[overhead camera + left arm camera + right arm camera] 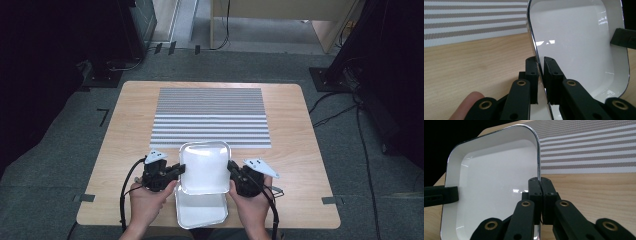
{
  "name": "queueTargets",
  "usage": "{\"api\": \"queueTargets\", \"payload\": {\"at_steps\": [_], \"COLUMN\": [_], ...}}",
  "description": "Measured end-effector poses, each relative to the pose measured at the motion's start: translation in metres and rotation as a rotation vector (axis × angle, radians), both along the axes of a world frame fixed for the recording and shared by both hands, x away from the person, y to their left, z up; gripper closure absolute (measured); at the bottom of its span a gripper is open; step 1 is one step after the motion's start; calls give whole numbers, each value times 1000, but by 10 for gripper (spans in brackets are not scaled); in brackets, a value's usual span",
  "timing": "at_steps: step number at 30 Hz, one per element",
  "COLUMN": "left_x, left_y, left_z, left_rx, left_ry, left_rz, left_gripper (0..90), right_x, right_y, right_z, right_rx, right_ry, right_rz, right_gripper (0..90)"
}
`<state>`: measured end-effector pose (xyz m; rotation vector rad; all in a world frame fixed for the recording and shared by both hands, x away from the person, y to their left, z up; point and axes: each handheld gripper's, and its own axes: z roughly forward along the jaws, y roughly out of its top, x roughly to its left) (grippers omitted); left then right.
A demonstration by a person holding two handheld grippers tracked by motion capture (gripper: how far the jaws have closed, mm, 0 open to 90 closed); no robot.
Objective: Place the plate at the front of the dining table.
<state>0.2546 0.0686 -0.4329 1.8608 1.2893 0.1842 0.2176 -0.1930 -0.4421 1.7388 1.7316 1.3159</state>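
Wooden table (125, 135), near half: striped mat (210, 117) laid flat across the middle, bare of objects. In front of the mat, two white trays: upper tray (204, 167) gripped on both side rims and overlapping a lower tray (201, 210) that lies at the near table edge. Judged as a lift or separation of the upper tray from the lower one, with grasp secured and transfer not yet done; destination probably the mat, though not certain. Upper tray apparently raised and tilted, far edge just short of the mat; contact with the lower tray impossible to settle from the high view. Left gripper (541, 65): jaws pressed together on the tray's left rim, rim edge visible between the pads in the left gripper view. Right gripper (539, 185): jaws likewise pinching the right rim, thin metal edge running up from between them. Opposite gripper visible at the far rim in each gripper view. Remaining: carry, set-down, release of both rims.
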Motion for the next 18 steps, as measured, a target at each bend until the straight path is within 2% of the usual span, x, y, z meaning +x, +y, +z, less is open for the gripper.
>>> {"api": "queueTargets", "payload": {"at_steps": [12,17,18], "left_x": [40,53,59], "left_y": [5,4,4], "left_z": [3,4,3], "left_rx": [-18,-34,-42], "left_ry": [-1,-4,-8], "left_rz": [26,36,43], "left_gripper": [841,846,849], "right_x": [42,55,62], "right_y": [4,5,5], "right_z": [7,11,11], "right_rx": [0,-13,-10], "right_ry": [16,10,11], "right_rz": [16,11,10], "right_gripper": [894,893,893]}}
